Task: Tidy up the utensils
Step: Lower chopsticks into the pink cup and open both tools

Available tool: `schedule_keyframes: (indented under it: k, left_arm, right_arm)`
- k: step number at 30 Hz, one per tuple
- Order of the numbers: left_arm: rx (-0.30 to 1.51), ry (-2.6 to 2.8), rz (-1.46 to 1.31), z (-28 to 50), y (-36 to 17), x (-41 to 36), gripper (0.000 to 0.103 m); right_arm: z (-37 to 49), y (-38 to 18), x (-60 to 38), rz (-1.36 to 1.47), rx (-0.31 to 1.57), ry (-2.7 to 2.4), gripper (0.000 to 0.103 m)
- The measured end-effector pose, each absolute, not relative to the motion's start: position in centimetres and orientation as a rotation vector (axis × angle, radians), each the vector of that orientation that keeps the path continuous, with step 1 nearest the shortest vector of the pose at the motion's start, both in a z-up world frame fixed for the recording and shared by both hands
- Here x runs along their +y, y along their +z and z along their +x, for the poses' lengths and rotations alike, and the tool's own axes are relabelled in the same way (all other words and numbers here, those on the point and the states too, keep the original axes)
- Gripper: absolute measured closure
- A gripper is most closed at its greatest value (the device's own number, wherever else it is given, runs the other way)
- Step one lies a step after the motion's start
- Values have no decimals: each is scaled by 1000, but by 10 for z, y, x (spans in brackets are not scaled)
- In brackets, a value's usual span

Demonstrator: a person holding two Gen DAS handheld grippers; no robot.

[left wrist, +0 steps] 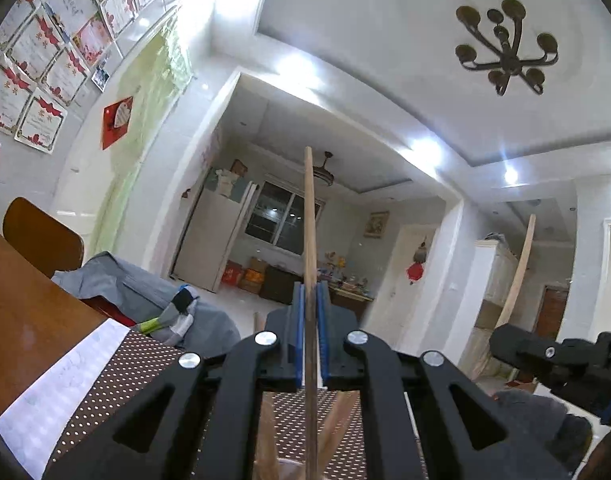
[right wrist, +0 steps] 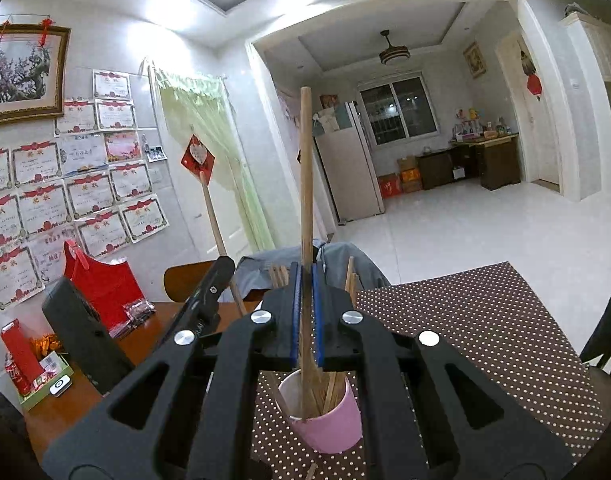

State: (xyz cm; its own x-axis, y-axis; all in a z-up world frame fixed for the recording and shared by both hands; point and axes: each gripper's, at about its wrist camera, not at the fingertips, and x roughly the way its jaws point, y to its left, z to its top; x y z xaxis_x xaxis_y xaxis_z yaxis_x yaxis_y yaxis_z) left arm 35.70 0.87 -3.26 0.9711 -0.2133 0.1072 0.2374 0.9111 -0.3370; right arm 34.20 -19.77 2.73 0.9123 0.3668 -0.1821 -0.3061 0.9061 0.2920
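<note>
In the right wrist view, the black linkage hides the pink cup's [right wrist: 325, 428] near rim and the chopsticks' [right wrist: 333, 390] lower ends inside it. In the left wrist view, the cup is barely discernible at the bottom edge.

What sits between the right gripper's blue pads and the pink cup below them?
In the right wrist view, only the chopstick that the right gripper clamps: its shaft runs down from the pads into the pink cup, beside other sticks.

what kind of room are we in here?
Looks like a home dining area opening onto a living room: a fridge by the window, a wall of certificates, and a table with a dotted mat holding a pink cup of chopsticks.
</note>
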Motion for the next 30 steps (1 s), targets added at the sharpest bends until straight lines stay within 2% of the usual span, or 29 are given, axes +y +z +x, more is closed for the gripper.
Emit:
schedule_keyframes:
  k: [7,18,19,20,25,28,30]
  left_arm:
    - [-43,-191,-289,373,-52,4,97]
    - [92,-198,-222,365,-62,3,96]
    - [107,-202,-227,363,-62,4,90]
    - [118,-201,-228,362,-61,5,78]
    - [151,-186,-194,348,-57,4,77]
    - [187,-185,-176,344,-56,4,69]
    - [208,-181,-168,341,-54,4,68]
  right_arm:
    - [354,18,-192,258,229,327,97]
    - [362,1,-179,234,302,313,97]
    - [362,-1,-178,234,310,312,97]
    - [362,-1,-177,234,314,310,97]
    - [359,-5,-175,227,338,296,97]
    - [359,-8,-173,232,356,294,97]
    - [359,-10,-171,225,366,288,97]
